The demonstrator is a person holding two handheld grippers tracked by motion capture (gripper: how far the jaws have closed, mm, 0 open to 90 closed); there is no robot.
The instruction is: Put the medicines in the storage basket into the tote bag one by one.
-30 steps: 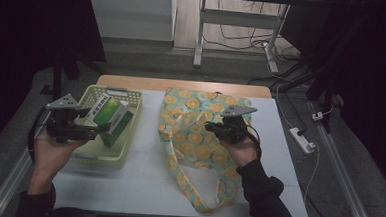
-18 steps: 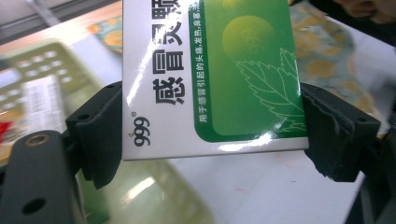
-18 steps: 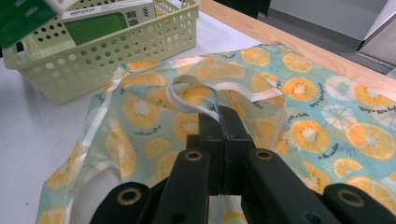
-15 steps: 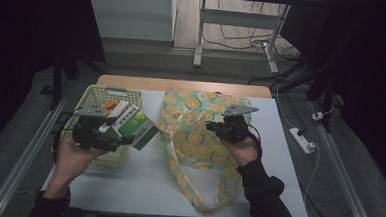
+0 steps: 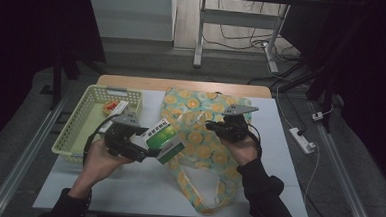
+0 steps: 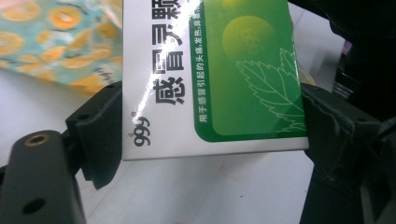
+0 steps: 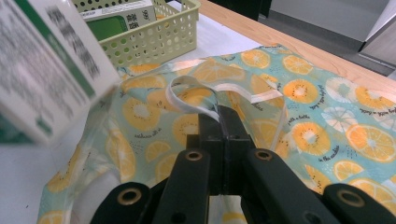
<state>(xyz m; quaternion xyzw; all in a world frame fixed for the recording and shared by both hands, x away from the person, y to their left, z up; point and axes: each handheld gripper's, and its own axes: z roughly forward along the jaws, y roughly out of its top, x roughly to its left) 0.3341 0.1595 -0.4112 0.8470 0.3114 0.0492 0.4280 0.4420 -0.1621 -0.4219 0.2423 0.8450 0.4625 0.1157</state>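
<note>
A green-and-white medicine box (image 5: 165, 139) hangs just above the table between the basket and the bag, with my left gripper (image 5: 160, 143) shut on its two sides. In the left gripper view the box (image 6: 210, 79) sits between both black jaws. The cloth bag (image 5: 204, 144) with an orange-slice print lies flat in the middle. My right gripper (image 5: 219, 129) rests on the bag's upper part. In the right gripper view, the right gripper (image 7: 223, 122) is shut on the bag's white handle strap (image 7: 187, 91), and the held box (image 7: 42, 74) shows blurred at the left.
A yellow-green plastic basket (image 5: 77, 127) stands at the table's left and holds another green box (image 7: 116, 18). White table surface (image 5: 127, 185) lies in front of my hands. A power strip (image 5: 302, 140) lies on the floor to the right.
My left gripper has carried the box rightward, out from over the basket to the bag's left edge. The right gripper has stayed on the bag's strap.
</note>
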